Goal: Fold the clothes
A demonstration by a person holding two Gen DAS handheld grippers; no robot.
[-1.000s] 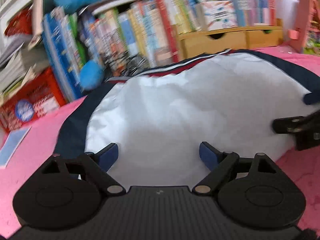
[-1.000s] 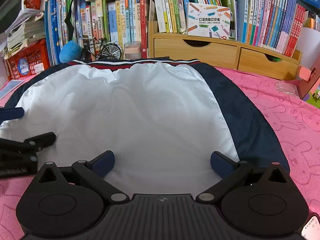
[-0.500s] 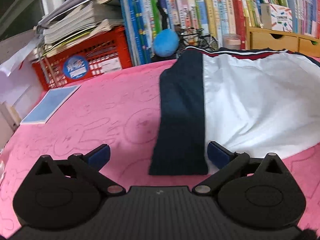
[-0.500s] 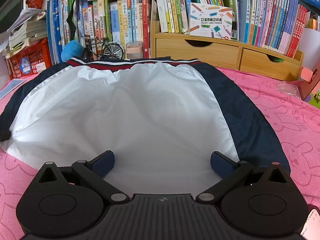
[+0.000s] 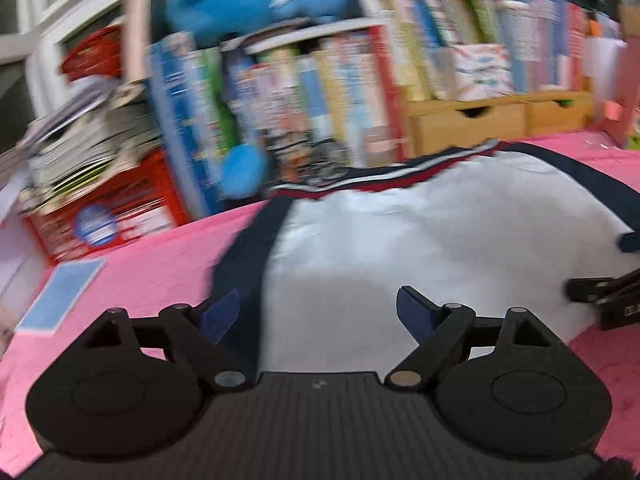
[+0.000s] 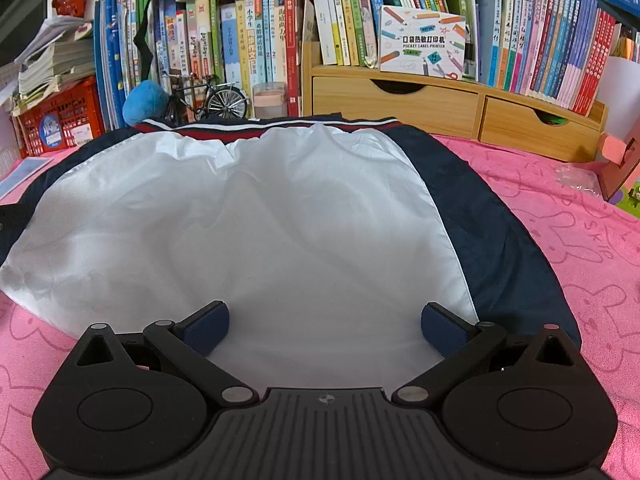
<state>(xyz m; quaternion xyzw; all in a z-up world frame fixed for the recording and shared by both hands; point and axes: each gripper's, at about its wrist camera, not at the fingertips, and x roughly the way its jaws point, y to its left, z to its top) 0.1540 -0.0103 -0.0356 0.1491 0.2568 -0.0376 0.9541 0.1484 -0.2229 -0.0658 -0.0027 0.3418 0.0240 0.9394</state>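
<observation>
Jacket [image 6: 248,232] lies flat on the pink cloth [image 6: 580,240], before the books [image 6: 248,48]. Left gripper [image 5: 318,312], jaws just narrowed, and right gripper [image 6: 325,328] gape empty. Risk: snatching one layer, dragging it askew.

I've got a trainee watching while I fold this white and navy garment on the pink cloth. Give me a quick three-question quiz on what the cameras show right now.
1. True or false: the right gripper has its jaws clamped on the garment.
2. What borders the garment's white panel on both sides? A) navy bands B) green bands C) yellow bands
3. Fill in: beyond the garment, by the books, a small model ______ stands next to a blue plush ball.

Key
1. False. The jaws stand open over the white panel, gripping nothing. The left gripper is open too; its jaws have just been closing a little, pinching nothing.
2. A
3. bicycle
</observation>
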